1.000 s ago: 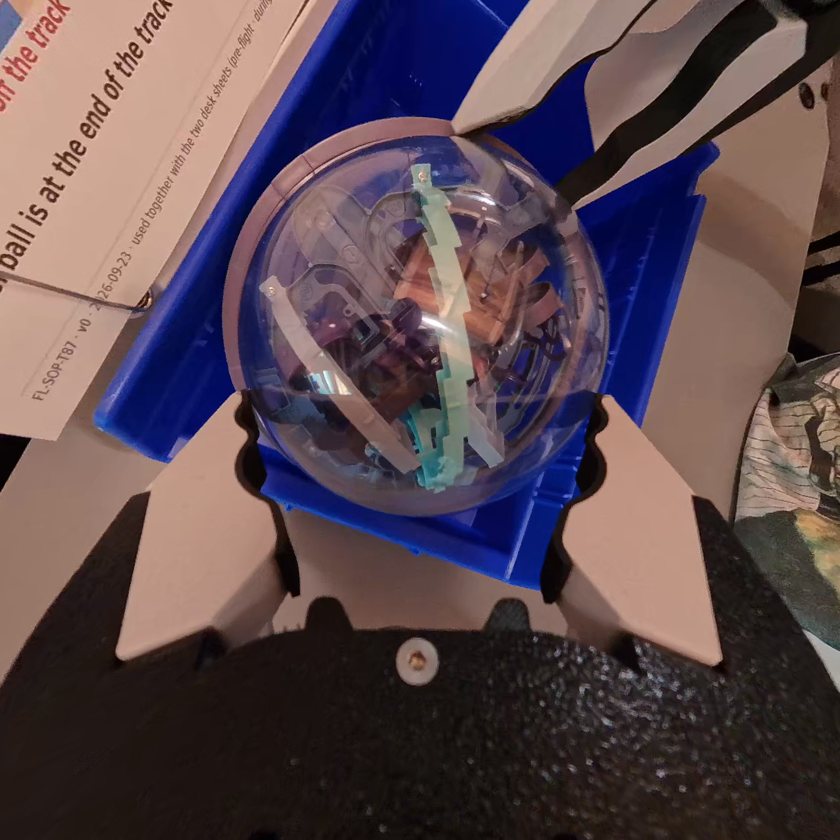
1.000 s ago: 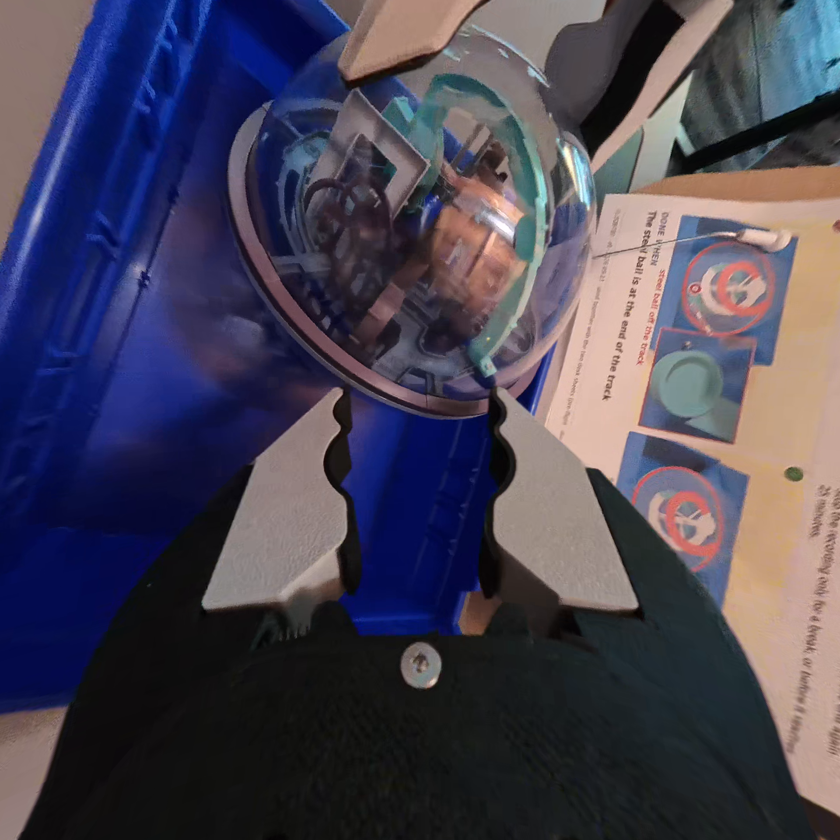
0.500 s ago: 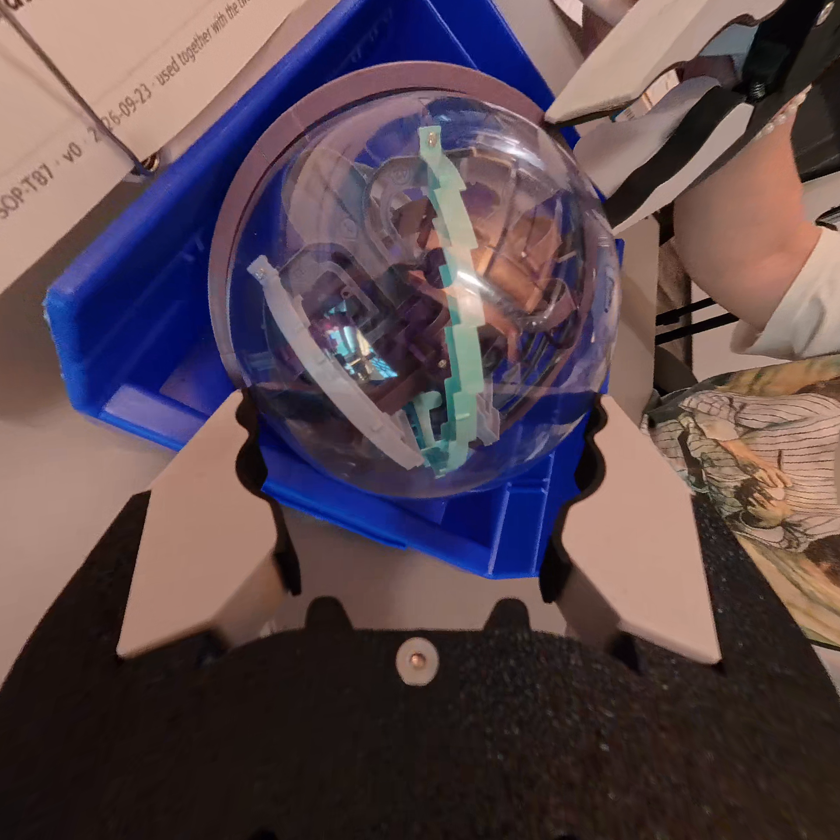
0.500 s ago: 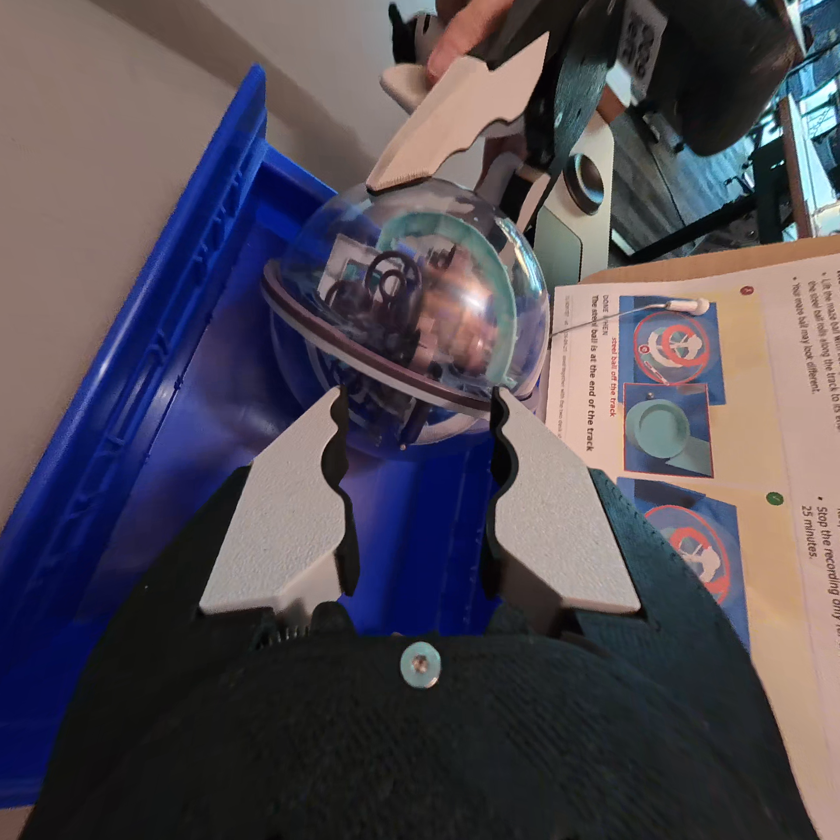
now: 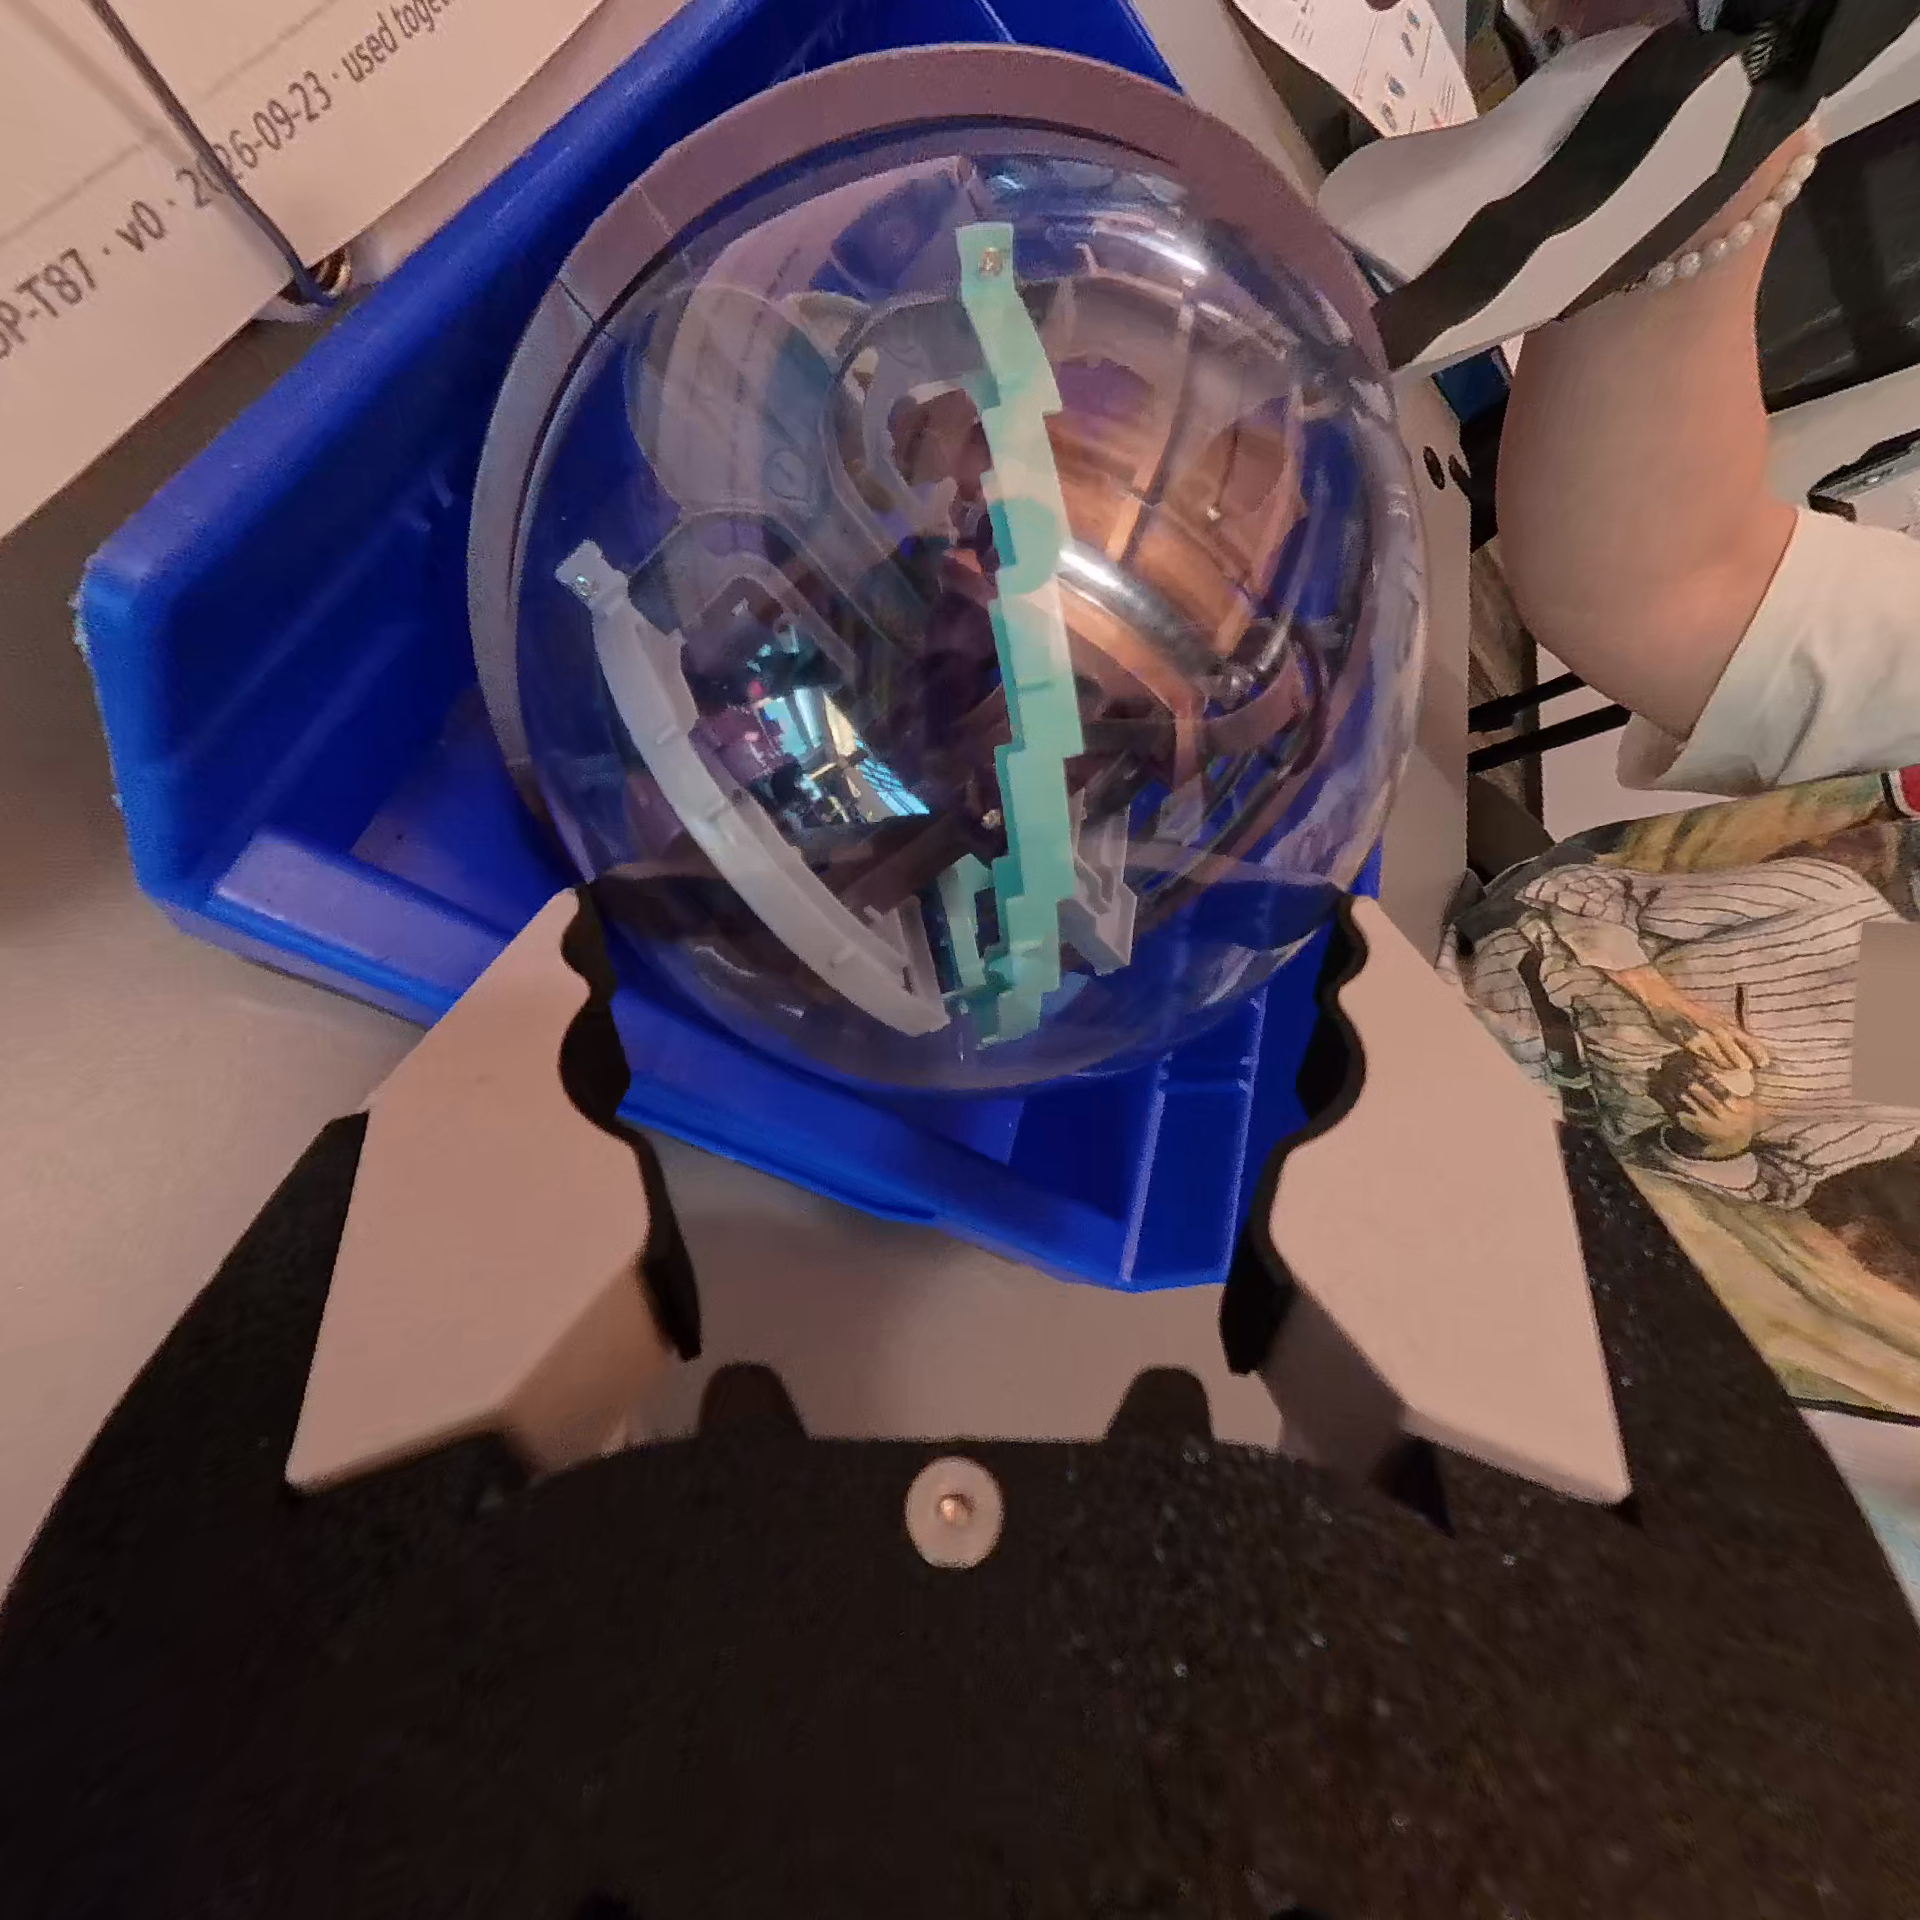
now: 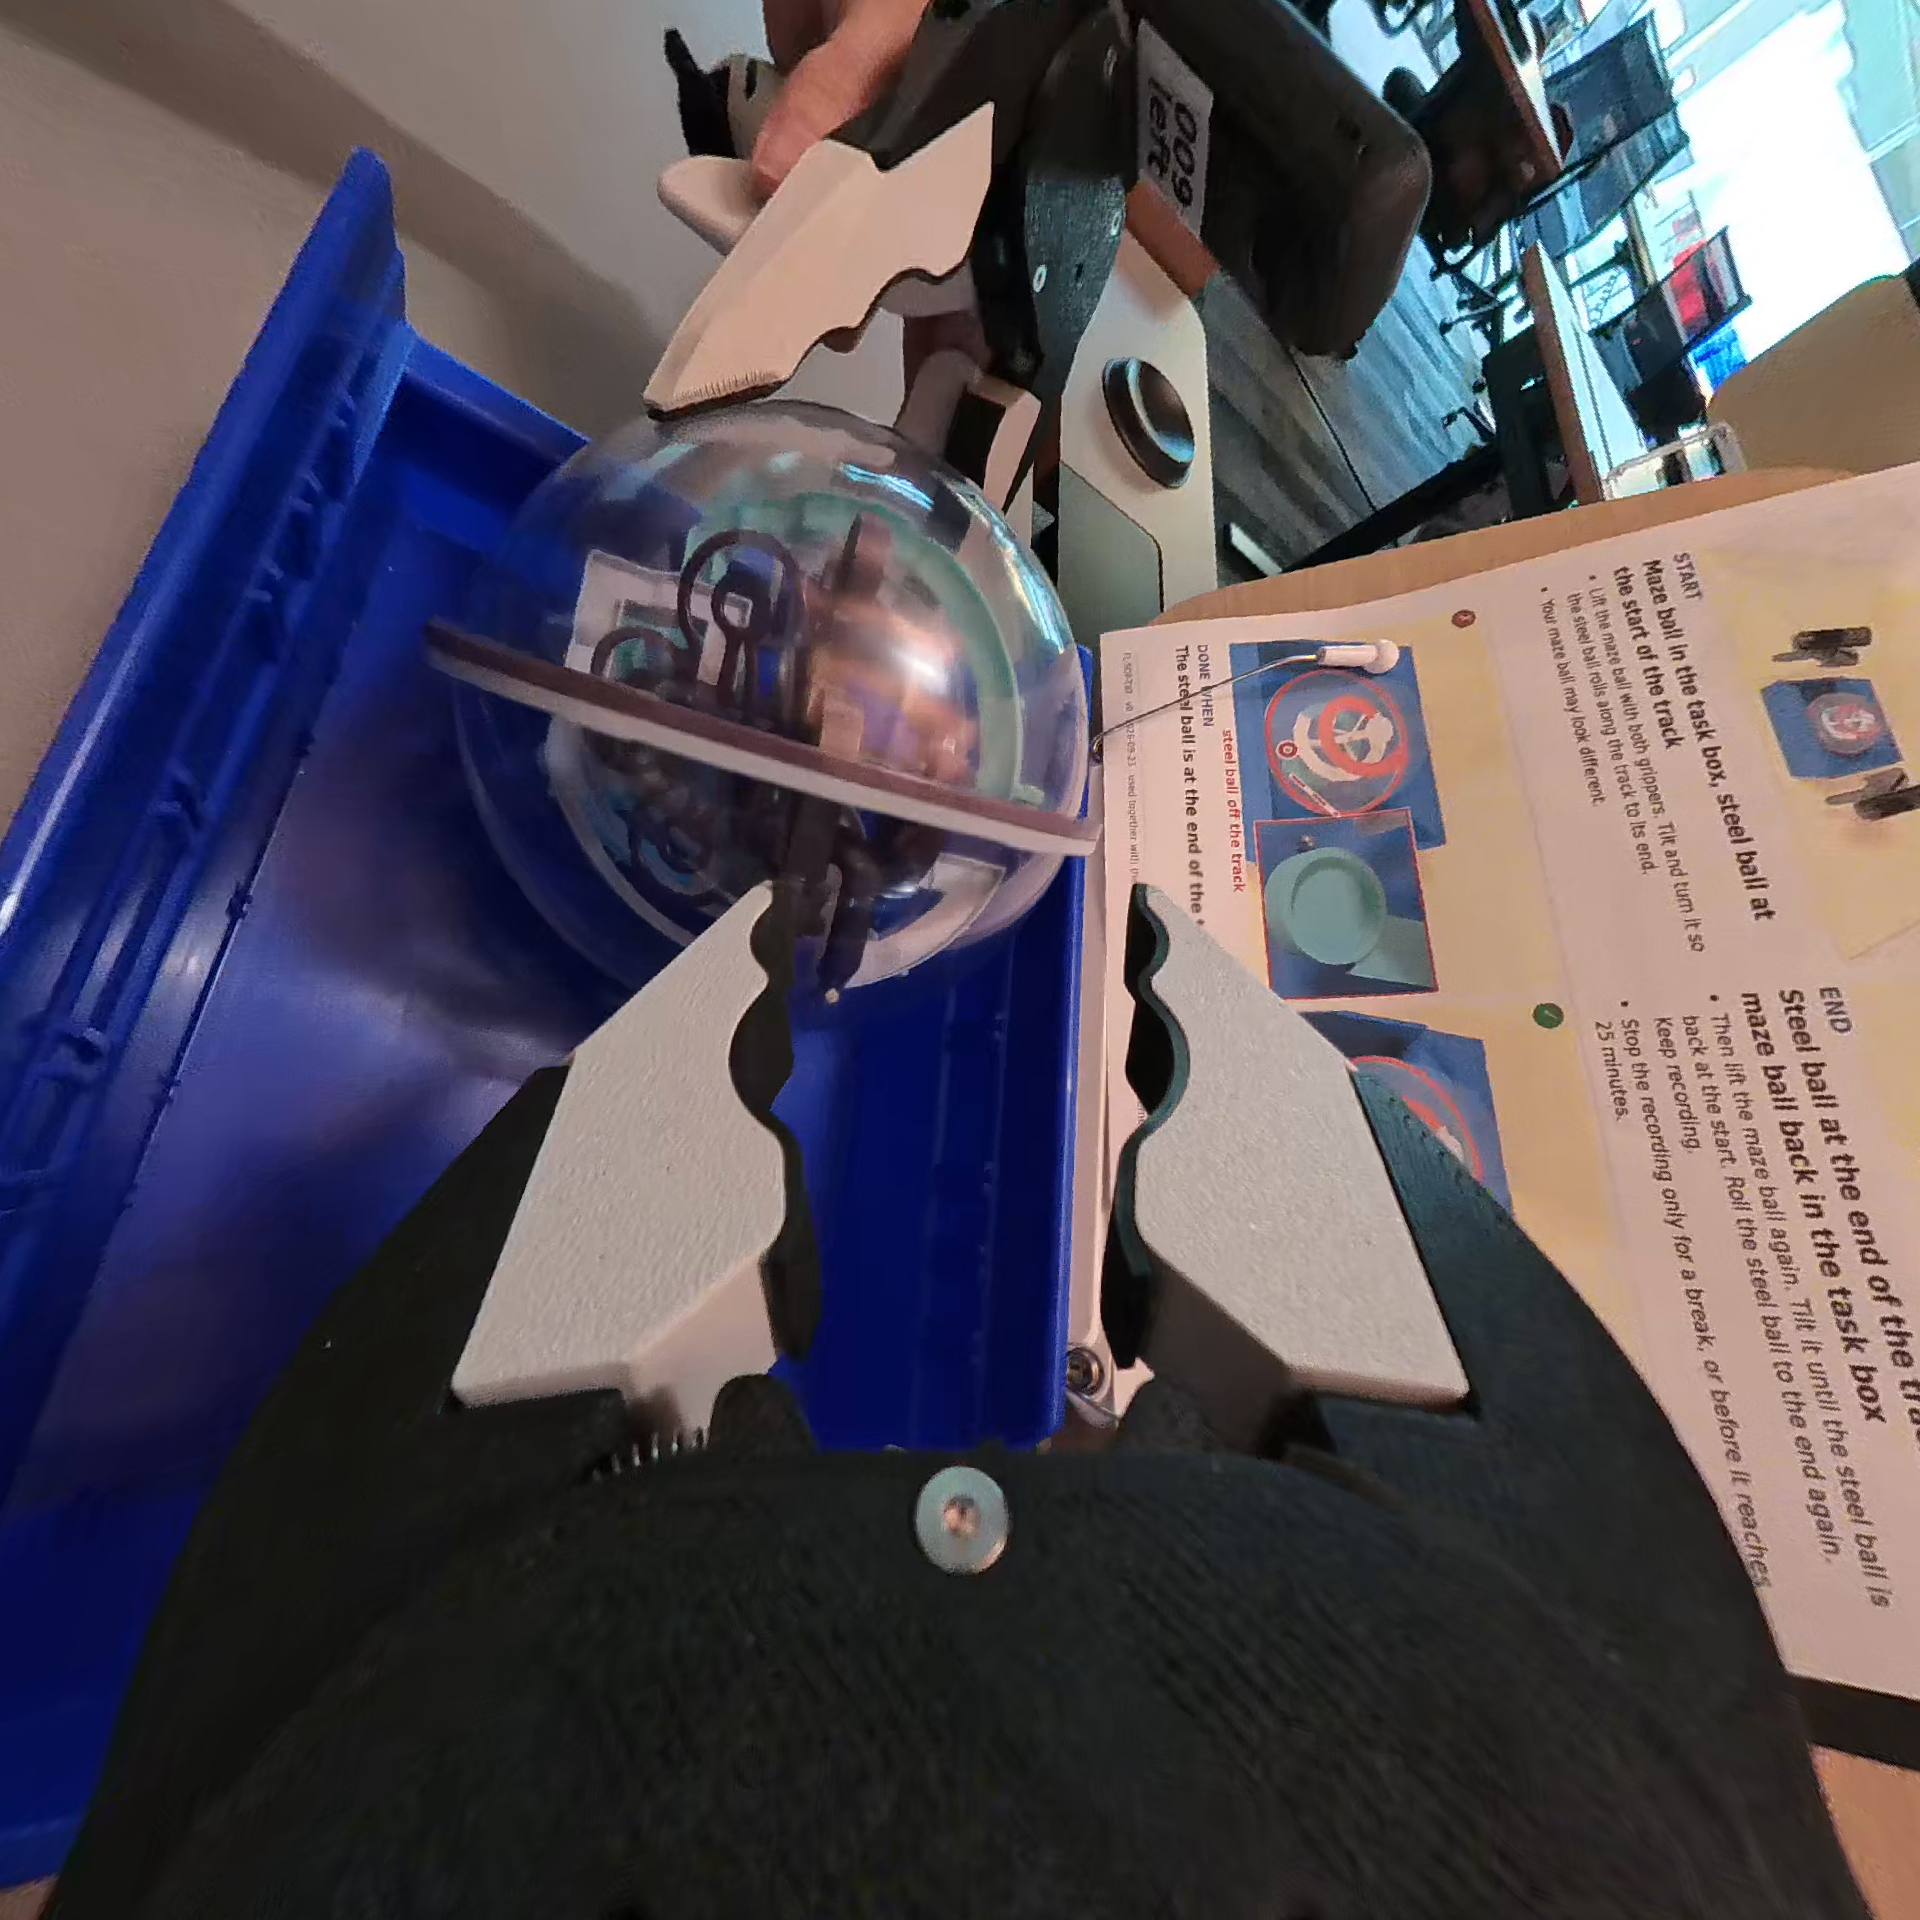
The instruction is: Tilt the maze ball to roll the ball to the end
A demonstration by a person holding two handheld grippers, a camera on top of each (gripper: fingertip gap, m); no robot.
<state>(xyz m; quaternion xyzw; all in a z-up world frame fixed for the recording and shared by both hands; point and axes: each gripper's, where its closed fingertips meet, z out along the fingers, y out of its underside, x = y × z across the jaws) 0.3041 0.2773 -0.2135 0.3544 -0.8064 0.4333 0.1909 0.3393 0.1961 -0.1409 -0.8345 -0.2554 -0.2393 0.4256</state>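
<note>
The blue bin (image 5: pixel 312 644) sits on the counter (image 5: pixel 156 1091), the maze ball (image 5: pixel 956 582) low inside it. Judging by this, the ball is being set down or picked up, so next comes a firm two-sided hold and a slow tilt. The left hand-held gripper (image 5: pixel 961 945) is spread wide, cradling the sphere's near side. The right hand-held gripper (image 6: pixel 951 914) is released just below it, its left finger at the shell
</note>
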